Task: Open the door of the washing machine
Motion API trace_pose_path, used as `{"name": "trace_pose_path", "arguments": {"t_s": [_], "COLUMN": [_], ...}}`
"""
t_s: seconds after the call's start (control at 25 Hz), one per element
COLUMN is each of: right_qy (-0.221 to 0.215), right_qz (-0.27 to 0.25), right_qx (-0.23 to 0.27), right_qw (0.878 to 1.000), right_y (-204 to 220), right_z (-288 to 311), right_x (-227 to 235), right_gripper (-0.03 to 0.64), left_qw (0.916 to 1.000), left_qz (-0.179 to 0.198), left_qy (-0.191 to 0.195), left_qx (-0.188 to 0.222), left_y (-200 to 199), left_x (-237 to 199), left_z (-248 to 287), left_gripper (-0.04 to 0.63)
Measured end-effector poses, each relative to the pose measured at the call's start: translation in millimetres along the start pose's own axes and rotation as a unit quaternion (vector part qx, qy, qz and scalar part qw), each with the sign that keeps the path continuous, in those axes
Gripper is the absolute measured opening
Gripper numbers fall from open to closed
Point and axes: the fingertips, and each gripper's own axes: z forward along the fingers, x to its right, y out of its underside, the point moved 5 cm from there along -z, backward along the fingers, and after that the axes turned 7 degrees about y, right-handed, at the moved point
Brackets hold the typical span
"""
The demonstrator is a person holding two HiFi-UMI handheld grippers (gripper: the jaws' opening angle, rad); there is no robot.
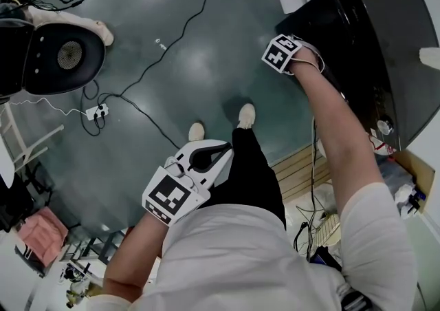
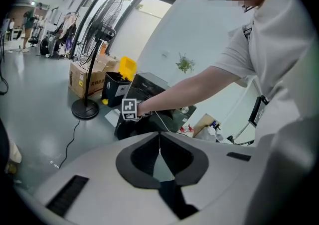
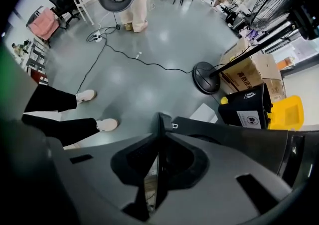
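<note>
Floor (image 1: 172, 41): grey-green and glossy, with black cables (image 1: 148, 72) running across it.
Washing machine (image 1: 385, 41): dark grey body at the floor's right edge in the head view, under the person's outstretched right arm (image 1: 344, 137).
Door (image 3: 163, 119): thin dark panel, seen edge-on in the right gripper view at the machine's near edge. Probably lifted slightly off the top, though the angle is poor.
Fan stand (image 3: 207, 77): round black base on the floor beyond the machine.
Right gripper (image 3: 158, 142): points steeply down, fingers narrow and clamped on the door's edge.
Left gripper (image 2: 159, 135): held by the person's waist, well apart from the machine. Fingers pressed together with nothing between them.
</note>
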Motion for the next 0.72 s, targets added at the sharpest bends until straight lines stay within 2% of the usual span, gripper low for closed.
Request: {"name": "trace_pose_path", "arguments": {"t_s": [0.72], "right_qy": [-0.009], "right_qz": [-0.052], "right_qx": [-0.001], "right_qw": [0.999], "right_y": [-9], "right_z": [-24], "right_x": [-81], "right_gripper": [0.054], "left_qw": [0.9992], "left_qz": [0.021], "left_qy": [0.033], "left_qx": [-0.012], "left_y": [24], "left_x": [2], "left_z": [-39], "left_gripper": [0.019]}}
